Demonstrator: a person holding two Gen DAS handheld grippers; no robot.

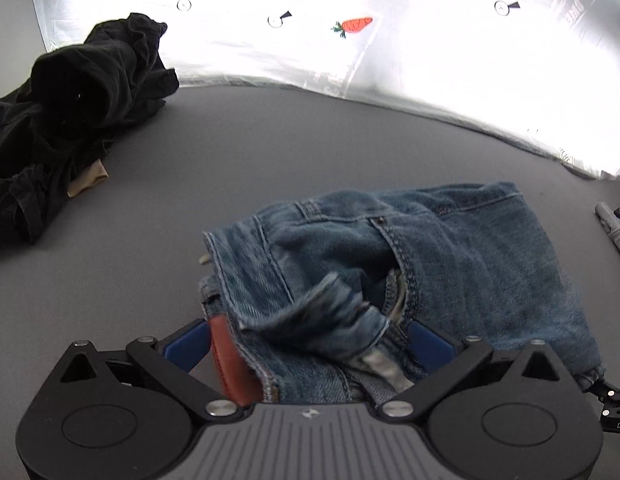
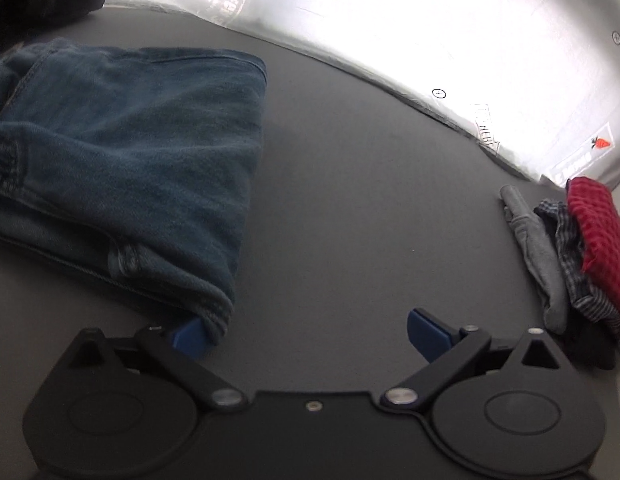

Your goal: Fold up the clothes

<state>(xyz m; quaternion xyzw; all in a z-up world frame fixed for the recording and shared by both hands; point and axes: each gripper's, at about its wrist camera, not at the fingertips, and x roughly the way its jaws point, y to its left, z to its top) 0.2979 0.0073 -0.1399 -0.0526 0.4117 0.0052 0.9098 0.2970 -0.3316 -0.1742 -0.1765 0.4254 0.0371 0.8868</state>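
A pair of blue jeans lies bunched on the grey table, waistband and brown leather patch toward me. My left gripper is open, its blue pads spread wide with the waistband lying loosely between them. In the right wrist view the jeans are folded over and lie at the left. My right gripper is open; its left fingertip touches the near corner of the denim, and the right one hangs over bare table.
A crumpled black garment lies far left. A stack of folded clothes, grey, checked and red, sits at the right. A white sheet with carrot prints covers the back of the grey table.
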